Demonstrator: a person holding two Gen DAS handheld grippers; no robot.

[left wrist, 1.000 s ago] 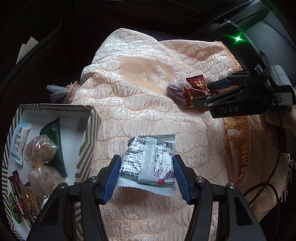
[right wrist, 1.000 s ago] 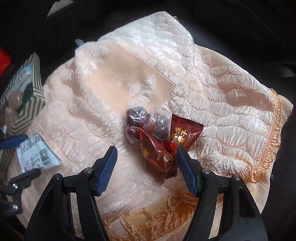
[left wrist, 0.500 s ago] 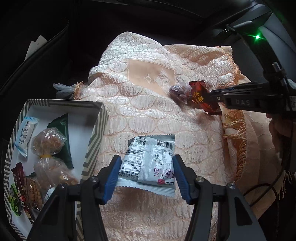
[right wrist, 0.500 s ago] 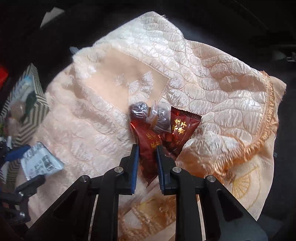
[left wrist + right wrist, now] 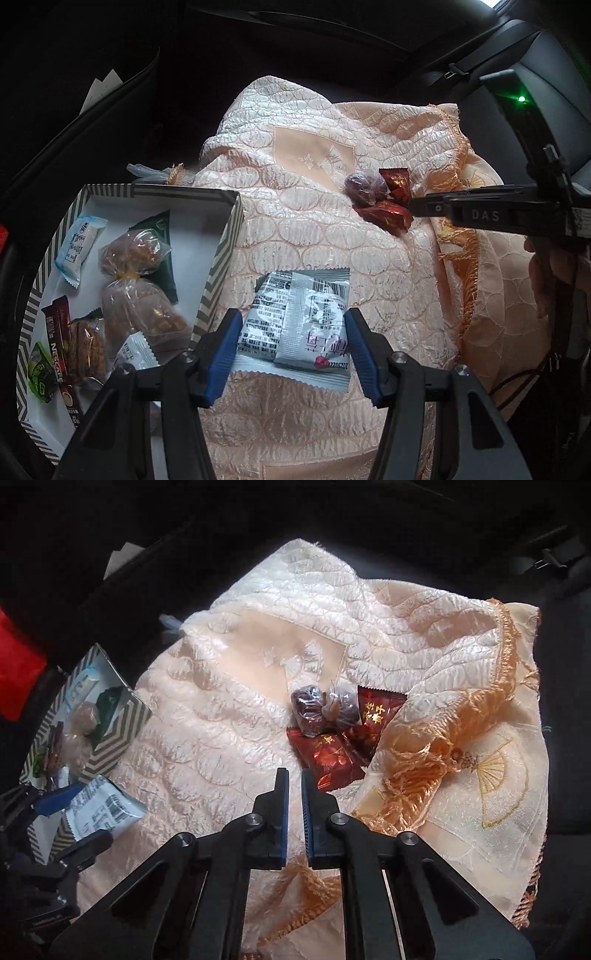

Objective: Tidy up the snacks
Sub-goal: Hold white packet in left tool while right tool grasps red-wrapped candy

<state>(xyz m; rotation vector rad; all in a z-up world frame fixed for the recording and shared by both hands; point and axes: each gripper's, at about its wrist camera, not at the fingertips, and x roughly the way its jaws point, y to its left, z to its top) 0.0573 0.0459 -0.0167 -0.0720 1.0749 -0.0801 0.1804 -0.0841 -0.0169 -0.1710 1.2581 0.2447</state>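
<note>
My left gripper (image 5: 293, 325) is shut on a silver-white snack packet (image 5: 299, 325), held above the peach quilted cloth (image 5: 317, 236) beside the striped box (image 5: 221, 254). In the right wrist view that packet (image 5: 107, 808) shows at the far left. My right gripper (image 5: 293, 775) is shut, and only cloth shows in the thin gap between its pads. A dark red packet (image 5: 328, 760) lies just past its tips, one corner under the right fingertip. Behind it sit a second red packet (image 5: 376, 709) and a clear bag of dark sweets (image 5: 321, 709). From the left wrist view, the right gripper (image 5: 412, 210) touches the red packet (image 5: 384, 218).
The striped box holds several snacks: clear bags of biscuits (image 5: 136, 280), a blue-white packet (image 5: 79, 247), a green packet (image 5: 162, 243) and a Nescafe stick (image 5: 61, 354). Fringed cloth (image 5: 443, 753) bunches up right of the red packets. Dark car interior surrounds the cloth. A hand (image 5: 554, 280) holds the right gripper.
The right jaws went from wide open around the red packet to shut, then drew back and up from it. The left gripper carried the silver packet leftward, bringing more of the box into view.
</note>
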